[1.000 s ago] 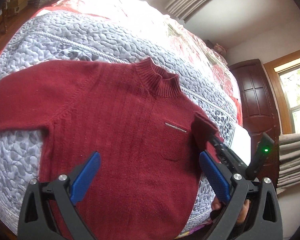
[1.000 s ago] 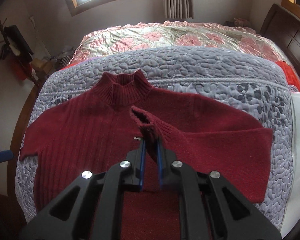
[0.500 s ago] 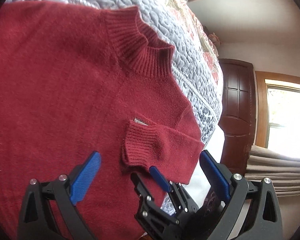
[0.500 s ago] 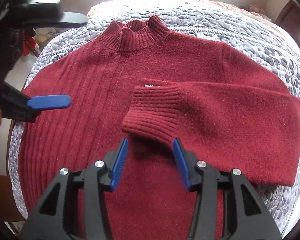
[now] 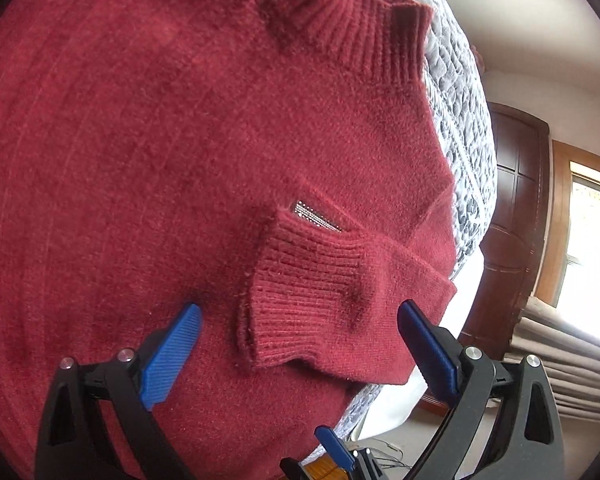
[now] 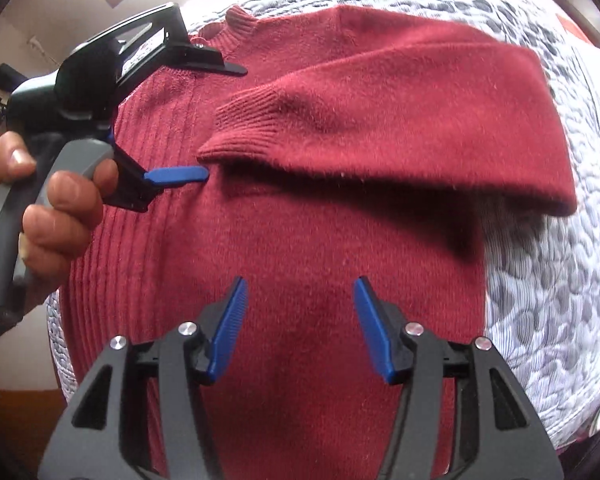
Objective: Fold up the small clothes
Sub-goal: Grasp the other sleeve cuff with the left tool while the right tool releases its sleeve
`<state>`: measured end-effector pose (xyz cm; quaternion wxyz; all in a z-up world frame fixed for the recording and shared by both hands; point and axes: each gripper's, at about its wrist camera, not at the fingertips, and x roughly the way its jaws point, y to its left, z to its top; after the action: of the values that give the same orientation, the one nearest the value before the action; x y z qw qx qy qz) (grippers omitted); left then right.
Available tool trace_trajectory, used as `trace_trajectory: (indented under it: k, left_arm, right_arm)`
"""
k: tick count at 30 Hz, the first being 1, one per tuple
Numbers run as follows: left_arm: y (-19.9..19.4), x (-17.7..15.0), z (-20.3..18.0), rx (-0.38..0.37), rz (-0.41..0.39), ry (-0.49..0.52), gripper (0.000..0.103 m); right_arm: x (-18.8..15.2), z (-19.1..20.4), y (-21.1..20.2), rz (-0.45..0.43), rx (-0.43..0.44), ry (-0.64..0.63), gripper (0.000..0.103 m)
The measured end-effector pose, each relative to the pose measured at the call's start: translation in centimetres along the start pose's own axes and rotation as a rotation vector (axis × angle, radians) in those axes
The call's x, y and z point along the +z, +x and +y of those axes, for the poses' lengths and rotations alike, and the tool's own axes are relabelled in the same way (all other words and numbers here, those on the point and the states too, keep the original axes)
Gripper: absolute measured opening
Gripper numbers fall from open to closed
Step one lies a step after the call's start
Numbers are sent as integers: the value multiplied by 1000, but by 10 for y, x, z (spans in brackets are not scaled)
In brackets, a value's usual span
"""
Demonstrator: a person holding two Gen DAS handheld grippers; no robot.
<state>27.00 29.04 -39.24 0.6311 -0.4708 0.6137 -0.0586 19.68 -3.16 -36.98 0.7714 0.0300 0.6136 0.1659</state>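
- the red sweater (image 6: 300, 240) is lying flat on the quilted bed (image 6: 548, 300), one sleeve (image 6: 380, 120) folded across its chest.
- left tongs (image 5: 298, 320) and right tongs (image 6: 300, 300) are both standing wide, holding nothing.
- next move, as judged: gripping the other sleeve, which neither view is showing.
- only the right view is showing the hand (image 6: 52, 196); only the left is showing the pocket trim (image 5: 316, 216).
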Motion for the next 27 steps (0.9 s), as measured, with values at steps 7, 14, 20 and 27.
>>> trace_trajectory:
  k: [7,14,20,27]
  left_arm:
    - [16,-3,-22,141,31,65,35]
    - [3,-8,-55,178,-33,198,11]
    - [-42,-22,-119,171,-147,429,11]
    - [-114,-33,-160,187,-304,635,11]
  right_arm:
    - [-9,4,-13,-22,49,29,55]
    - [-22,6,-20,-13,62,32,55]
    - [-30,7,-18,11,52,37,56]
    - [-35,16,-18,23,59,27,56]
